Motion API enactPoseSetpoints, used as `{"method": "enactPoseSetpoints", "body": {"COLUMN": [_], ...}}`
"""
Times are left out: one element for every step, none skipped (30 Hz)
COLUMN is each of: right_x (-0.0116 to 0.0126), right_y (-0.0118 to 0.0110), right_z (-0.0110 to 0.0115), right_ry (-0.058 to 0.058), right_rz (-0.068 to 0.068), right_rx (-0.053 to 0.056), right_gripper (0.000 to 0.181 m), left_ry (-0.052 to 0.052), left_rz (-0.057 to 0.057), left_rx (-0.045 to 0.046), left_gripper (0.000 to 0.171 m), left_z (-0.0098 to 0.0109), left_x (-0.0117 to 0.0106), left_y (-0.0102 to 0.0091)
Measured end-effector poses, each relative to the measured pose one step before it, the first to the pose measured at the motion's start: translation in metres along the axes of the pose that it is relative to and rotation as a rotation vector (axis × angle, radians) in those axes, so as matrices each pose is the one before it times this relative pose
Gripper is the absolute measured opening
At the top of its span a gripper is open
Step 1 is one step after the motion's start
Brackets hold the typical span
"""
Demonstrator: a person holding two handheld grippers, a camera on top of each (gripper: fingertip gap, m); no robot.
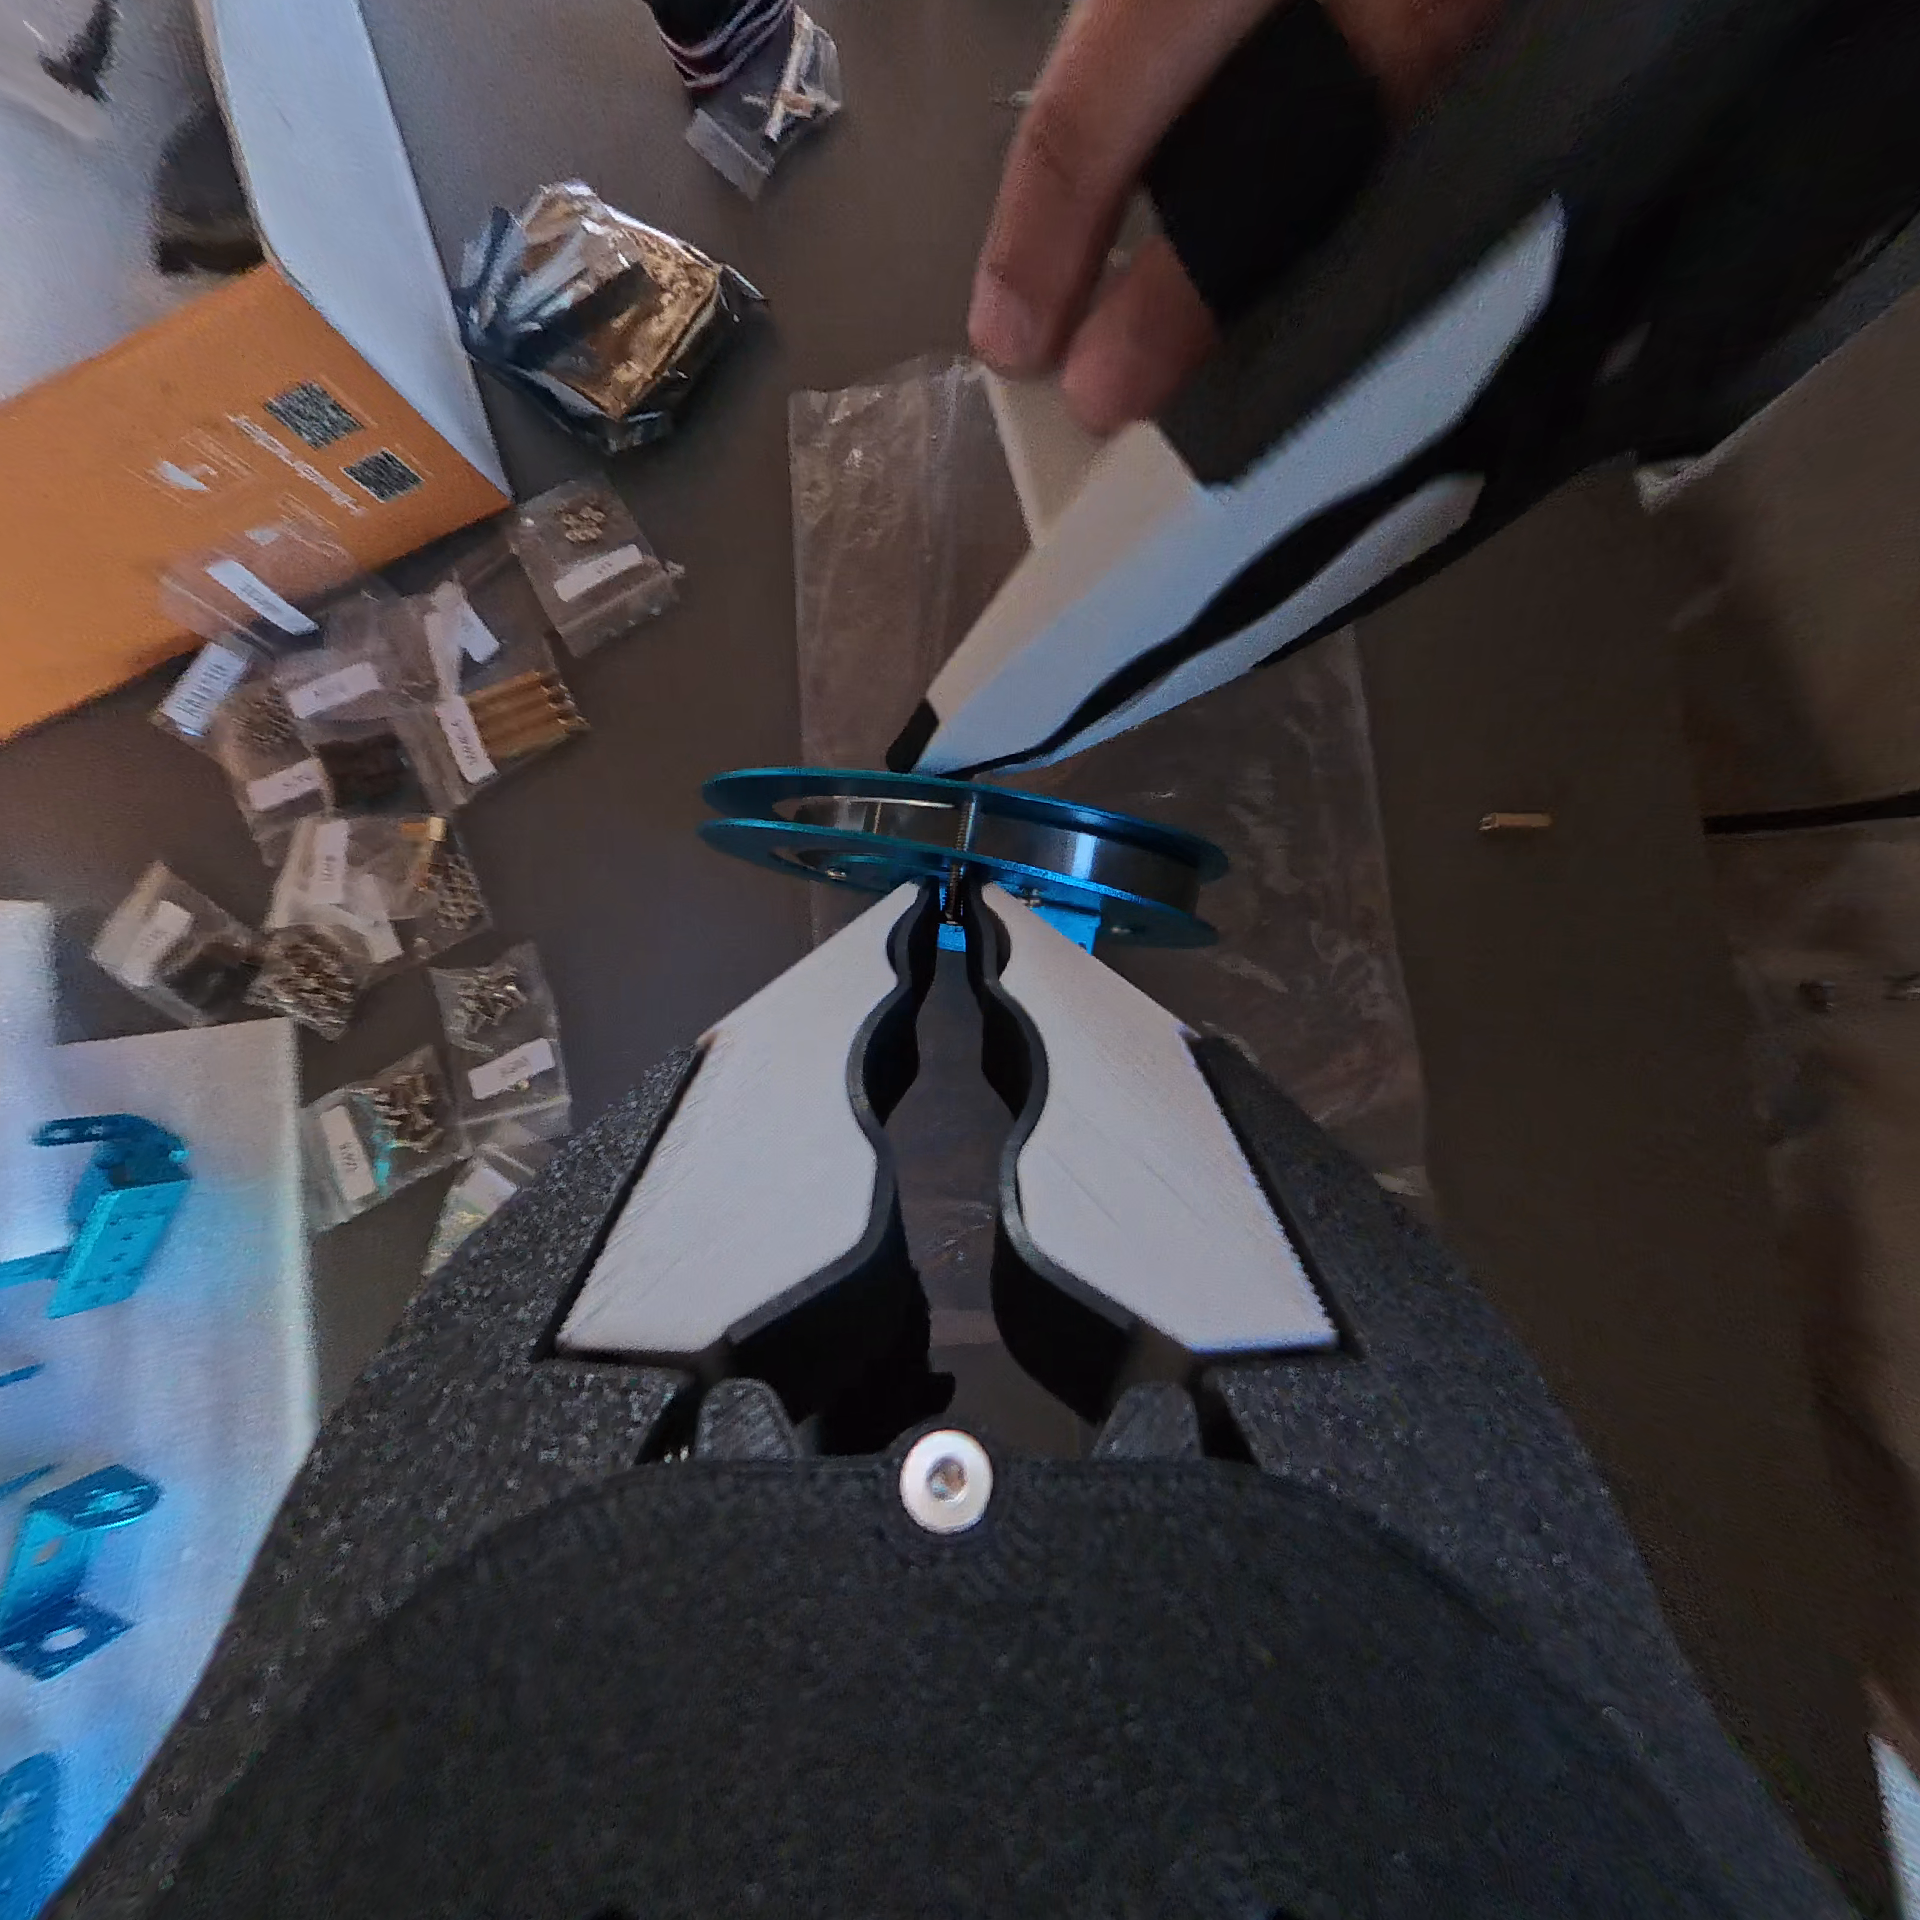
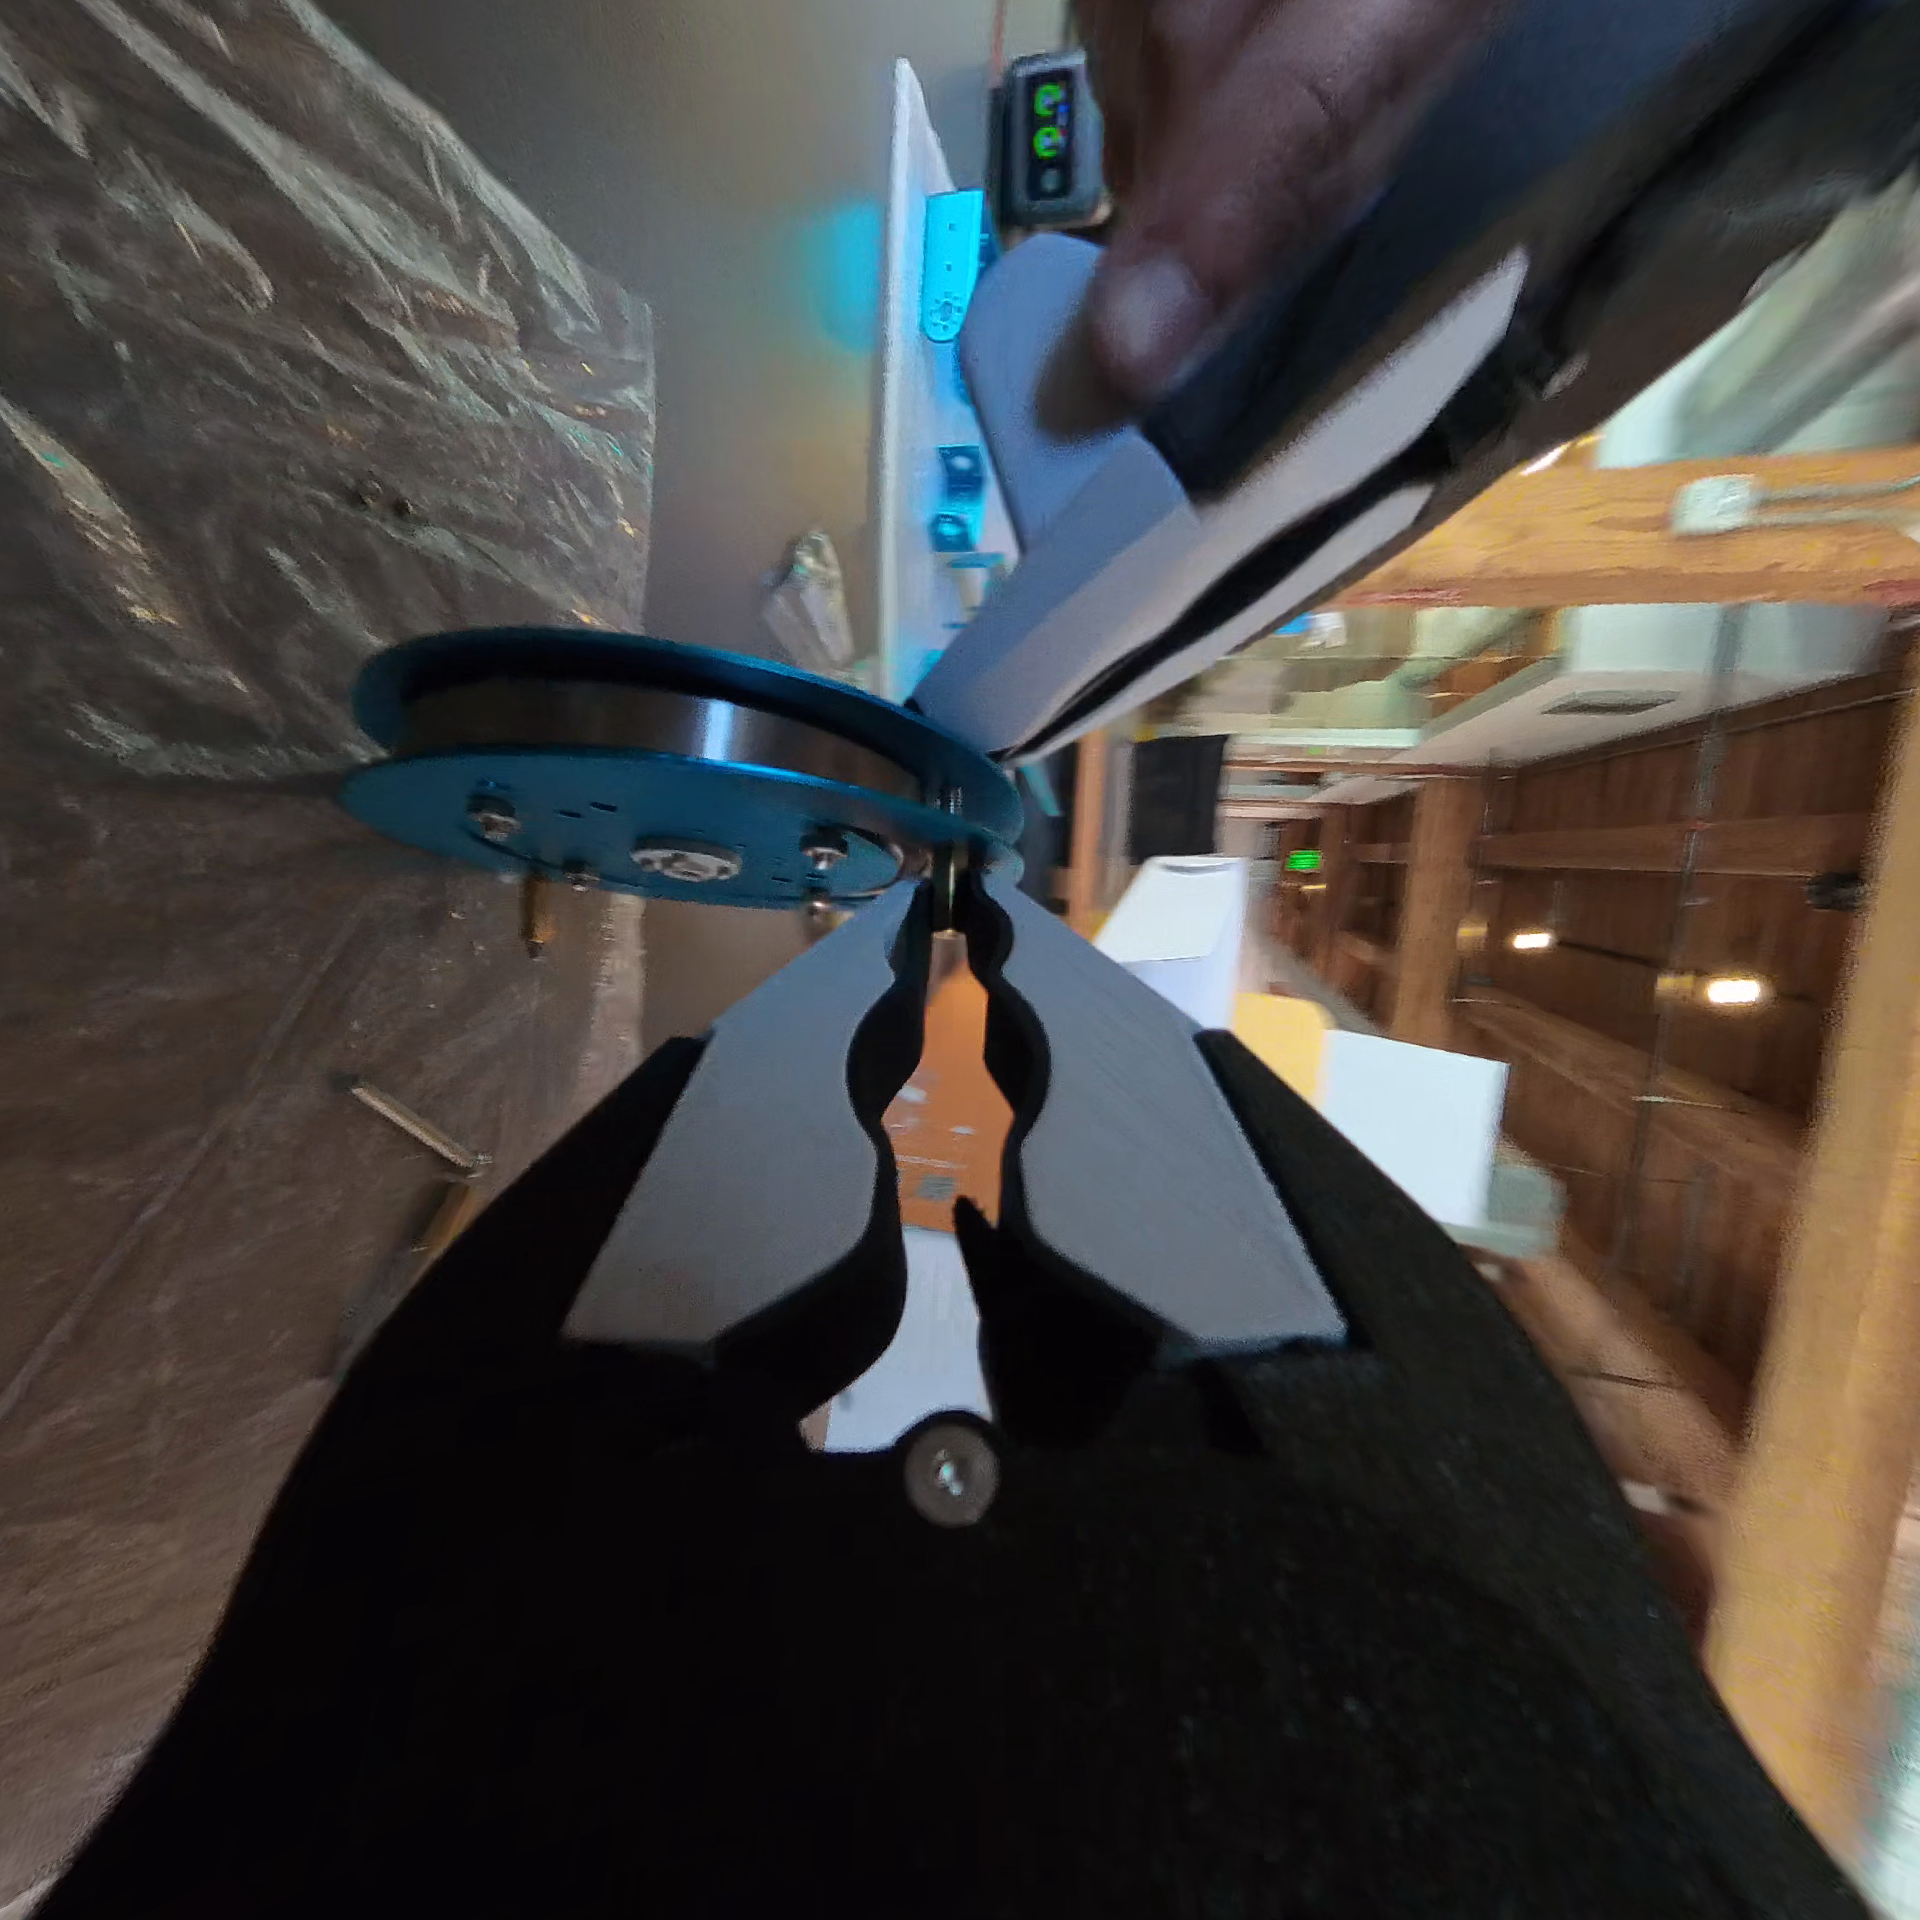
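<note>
Left gripper (image 1: 951, 914): fingers pinched on a thin screw at the lower edge of the blue disc assembly (image 1: 961, 857).
Right gripper (image 2: 951, 914): fingers clamped on a small brass nut under the same assembly's rim; in the left view it comes in from 2 o'clock, tips meeting the top plate.
Disc assembly: two blue plates with a dark ring between, held between both grippers, above a clear plastic bag (image 1: 894, 582).
Hand (image 1: 1081, 229): at 1 o'clock, gripping the right gripper's handle.
Hardware bags (image 1: 416, 831): scattered at 9 o'clock.
Orange box (image 1: 208, 468): at 10 o'clock.
Blue brackets (image 1: 114, 1216): at 8 o'clock, on white sheet.
</note>
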State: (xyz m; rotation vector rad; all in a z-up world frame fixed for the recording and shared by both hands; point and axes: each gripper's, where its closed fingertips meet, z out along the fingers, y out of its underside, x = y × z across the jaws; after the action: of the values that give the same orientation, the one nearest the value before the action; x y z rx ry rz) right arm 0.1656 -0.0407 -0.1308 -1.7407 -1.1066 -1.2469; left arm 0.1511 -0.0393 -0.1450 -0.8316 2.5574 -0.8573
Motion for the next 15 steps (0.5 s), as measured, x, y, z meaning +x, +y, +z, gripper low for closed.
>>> {"method": "enactPoseSetpoints", "body": {"right_x": [-0.00138, -0.00212, -0.00192, -0.00127, -0.00162, -0.00245, -0.00282, -0.00262, -0.00219, -0.00245, -0.00258, -0.00247, -0.0022, -0.00307, -0.00353], "right_y": [0.00029, 0.00035, 0.00085, 0.00171, 0.00114, 0.00041, 0.00029, 0.00046, 0.00042, 0.00042, 0.00054, 0.00058, 0.00068, 0.0008, 0.00111], "right_z": [-0.00039, -0.00034, -0.00011, 0.00038, 0.00001, -0.00065, -0.00097, -0.00071, -0.00049, -0.00049, -0.00062, -0.0005, -0.00016, -0.00013, -0.0005], "right_ry": [-0.0744, -0.0957, -0.093, -0.077, -0.0702, -0.0743, -0.0758, -0.0732, -0.0676, -0.0691, -0.0754, -0.0778, -0.0833, -0.0968, -0.1094], "right_rz": [0.0768, 0.1003, 0.1, 0.0793, 0.0663, 0.0649, 0.0613, 0.06, 0.0564, 0.0578, 0.0627, 0.0678, 0.0833, 0.0955, 0.1045], "right_rx": [0.0051, 0.0038, 0.0047, 0.0041, 0.0028, 0.001, -0.0018, -0.004, -0.0043, -0.0055, -0.009, -0.0073, -0.0063, -0.0067, -0.0071], "right_gripper": [0.003, 0.003, 0.003, 0.004, 0.004, 0.004, 0.004, 0.004, 0.004, 0.004, 0.004, 0.004, 0.004, 0.004, 0.004], "left_ry": [-0.0419, -0.0498, -0.0613, -0.0694, -0.0682, -0.0636, -0.06, -0.059, -0.06, -0.0585, -0.0613, -0.0641, -0.0623, -0.0532, -0.0506], "left_rz": [0.0382, 0.0331, 0.0401, 0.0519, 0.0584, 0.0626, 0.0589, 0.0496, 0.0577, 0.0618, 0.0736, 0.0831, 0.074, 0.0593, 0.0557], "left_rx": [0.00447, 0.00255, 0.00346, 0.0051, 0.00041, -0.00277, -0.00337, -0.00618, -0.00893, -0.00727, -0.00691, -0.00786, -0.00968, -0.00749, -0.00357], "left_gripper": [0.003, 0.002, 0.002, 0.003, 0.003, 0.003, 0.002, 0.003, 0.003, 0.002, 0.002, 0.002, 0.002, 0.002, 0.001], "left_z": [0.00052, 0.00071, 0.00081, 0.00082, 0.0006, 0.00019, -0.00012, 0.00009, 0.00013, -0.00002, 0.00006, 0.00025, 0.00035, 0.00008, -0.00006], "left_x": [0.00006, -0.00038, -0.00119, -0.00138, -0.00082, -0.00023, 0.00017, -0.00014, -0.0004, -0.00015, -0.0004, -0.00083, -0.00107, -0.00073, -0.0004], "left_y": [-0.00038, -0.0006, -0.00066, -0.00089, -0.00053, -0.00058, -0.00083, -0.00047, -0.00028, -0.00055, -0.00052, -0.0002, -0.00017, -0.00077, -0.00134]}}
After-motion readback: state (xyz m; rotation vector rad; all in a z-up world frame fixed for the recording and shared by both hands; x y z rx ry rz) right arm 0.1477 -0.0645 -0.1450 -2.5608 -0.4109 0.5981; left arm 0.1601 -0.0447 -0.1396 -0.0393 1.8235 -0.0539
